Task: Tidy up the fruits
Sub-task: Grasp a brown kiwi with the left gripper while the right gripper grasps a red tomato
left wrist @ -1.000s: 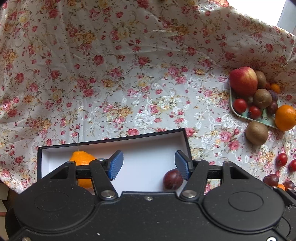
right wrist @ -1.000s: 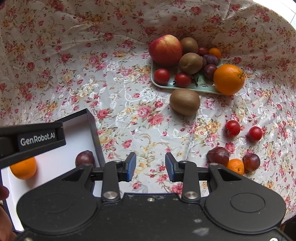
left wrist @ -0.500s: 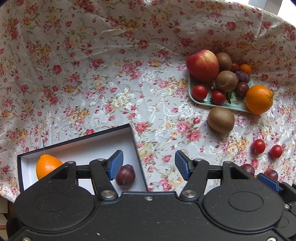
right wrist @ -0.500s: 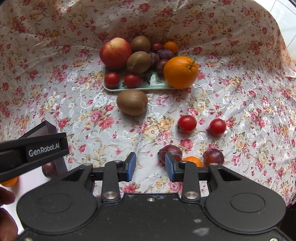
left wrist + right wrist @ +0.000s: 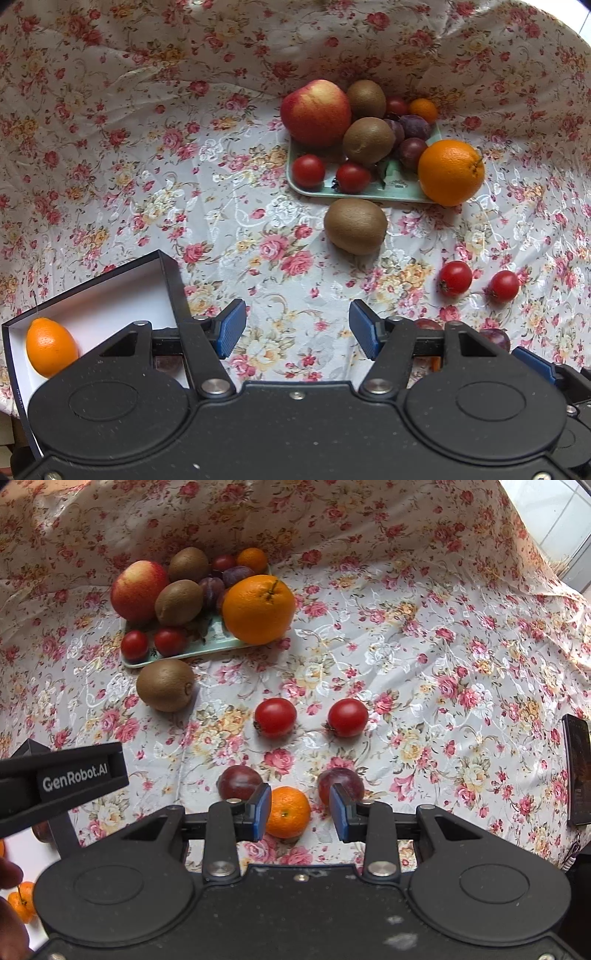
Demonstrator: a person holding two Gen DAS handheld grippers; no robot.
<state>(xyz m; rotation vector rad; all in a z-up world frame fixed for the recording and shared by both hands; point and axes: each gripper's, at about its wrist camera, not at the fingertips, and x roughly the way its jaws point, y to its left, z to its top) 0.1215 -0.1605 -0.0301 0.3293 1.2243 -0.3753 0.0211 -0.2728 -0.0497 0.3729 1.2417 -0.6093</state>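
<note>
Right claw [image 5: 300, 812] (open) straddles mandarin [image 5: 288, 811].

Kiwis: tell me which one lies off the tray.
The kiwi alone on the floral cloth, just in front of the tray. The other two kiwis sit on the tray beside the apple.

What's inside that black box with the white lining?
In the black box, a small orange fruit lies at one end. The left claw covers much of the interior; a dark plum peeks out beside the wall.
</note>
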